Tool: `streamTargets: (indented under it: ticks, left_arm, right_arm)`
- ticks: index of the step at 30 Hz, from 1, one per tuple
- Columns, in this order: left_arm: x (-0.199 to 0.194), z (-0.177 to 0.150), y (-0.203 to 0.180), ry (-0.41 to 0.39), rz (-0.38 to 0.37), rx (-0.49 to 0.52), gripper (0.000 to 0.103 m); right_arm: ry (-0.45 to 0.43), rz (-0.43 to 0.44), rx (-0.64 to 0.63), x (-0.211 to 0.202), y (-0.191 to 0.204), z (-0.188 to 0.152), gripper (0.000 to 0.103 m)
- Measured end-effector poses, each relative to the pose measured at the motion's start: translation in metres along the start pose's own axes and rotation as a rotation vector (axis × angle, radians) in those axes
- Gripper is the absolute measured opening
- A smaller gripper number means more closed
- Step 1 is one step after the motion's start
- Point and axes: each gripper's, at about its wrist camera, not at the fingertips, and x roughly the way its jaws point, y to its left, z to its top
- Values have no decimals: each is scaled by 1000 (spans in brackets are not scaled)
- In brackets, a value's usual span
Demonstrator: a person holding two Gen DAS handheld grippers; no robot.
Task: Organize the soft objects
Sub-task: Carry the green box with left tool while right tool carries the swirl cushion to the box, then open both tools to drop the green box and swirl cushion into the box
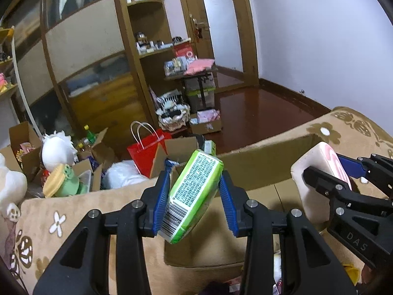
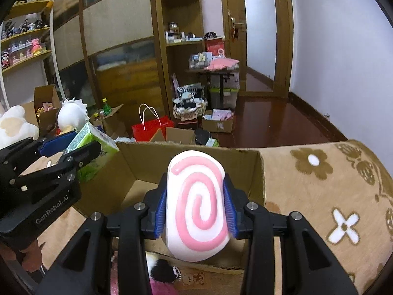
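Above the open cardboard box [image 2: 260, 172], the left gripper [image 1: 194, 191] pinches a green tissue pack [image 1: 194, 196] and the right gripper [image 2: 196, 204] pinches a pink-swirl cushion [image 2: 196, 204], both clear of the box's rim.

One tissue pack [image 1: 194, 196], one swirl cushion [image 2: 199, 206]

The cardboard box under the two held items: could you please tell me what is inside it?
The cardboard box shows a bare brown floor. At its near edge lie something pink and a dark fluffy item. The swirl-patterned cushion and the right hand-held gripper cover the rest.
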Motion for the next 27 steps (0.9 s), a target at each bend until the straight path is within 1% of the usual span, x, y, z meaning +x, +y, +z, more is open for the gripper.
streamTargets:
  ticks: [5,7,11,13,14,15,16,17,18,19,20,22,23,24,25,26,27]
  left_arm:
    - [10,-4,2,36,-22,-22,40]
    - [13,-5,3,49,-29,-24,40]
    - [19,-6,3,87,-40,-33,40]
    - [20,-6,4,98,-36,-33,41]
    - [19,-6,4,100,-33,-33,46]
    - [19,-5,5,102,-28,-32,52]
    - [18,-5,6,103,-20,-29,52]
    - [15,-4,7,108,-10,-24,52]
    - [13,-4,8,114,-8,-23,53]
    - [12,-4,10,124,-9,-30,54]
    - [10,-5,12,135,-13,-36,56]
    - [7,-4,14,149,-13,-38,57]
    - [3,-4,15,152,-11,-37,59]
    - [-1,-4,16,152,-8,-37,66]
    - [-5,-4,18,151,-5,-40,70]
    - [-10,-5,19,149,-4,-45,76]
    - [-15,-6,20,148,-3,-48,79]
  right_arm:
    - [30,7,9,11,-3,-6,43]
    - [40,8,10,13,-3,-8,46]
    - [52,13,24,15,-7,-11,48]
    - [49,17,32,13,-8,-11,50]
    - [48,18,36,12,-8,-11,51]
    - [47,18,41,11,-8,-11,55]
    - [43,20,49,9,-9,-10,62]
    - [36,25,59,6,-10,-9,67]
    - [27,29,68,2,-10,-8,77]
    - [14,37,79,-3,-11,-6,85]
    - [4,38,83,-8,-11,-4,88]
    - [-16,30,85,-17,-10,1,98]
    - [-26,24,85,-22,-10,4,102]
    - [-32,19,87,-27,-10,7,103]
    - [-40,14,88,-32,-9,9,103]
    - [-44,8,82,-37,-8,12,103]
    - [-41,3,76,-40,-7,14,103]
